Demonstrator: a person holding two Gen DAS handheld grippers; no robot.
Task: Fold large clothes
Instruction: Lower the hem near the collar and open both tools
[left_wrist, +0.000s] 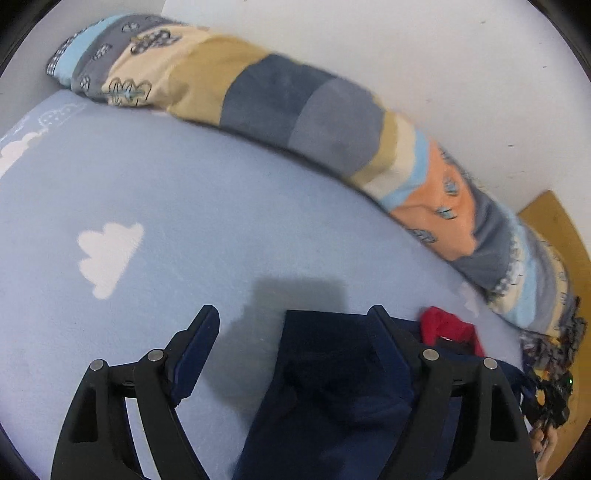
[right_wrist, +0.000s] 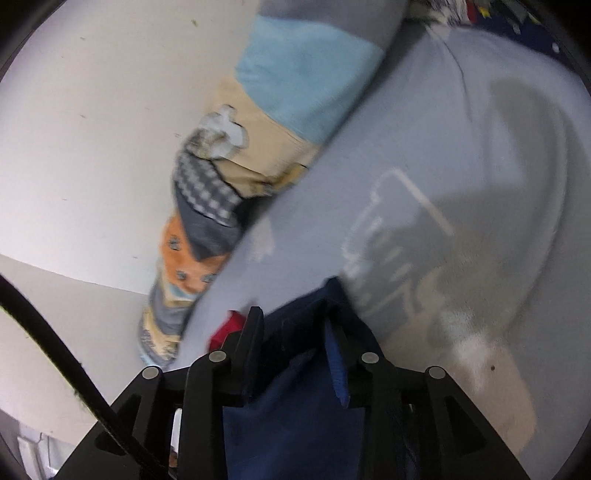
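A dark navy garment with a red part lies on a light blue bed sheet with white clouds. My left gripper is open above the sheet, and the garment's folded edge lies under its right finger. In the right wrist view the same navy garment hangs between the fingers of my right gripper, which is shut on it. The red part shows just left of the left finger.
A long patchwork bolster runs along the white wall behind the bed; it shows in the right wrist view too. A black cable crosses the lower left there. A wooden surface lies at far right.
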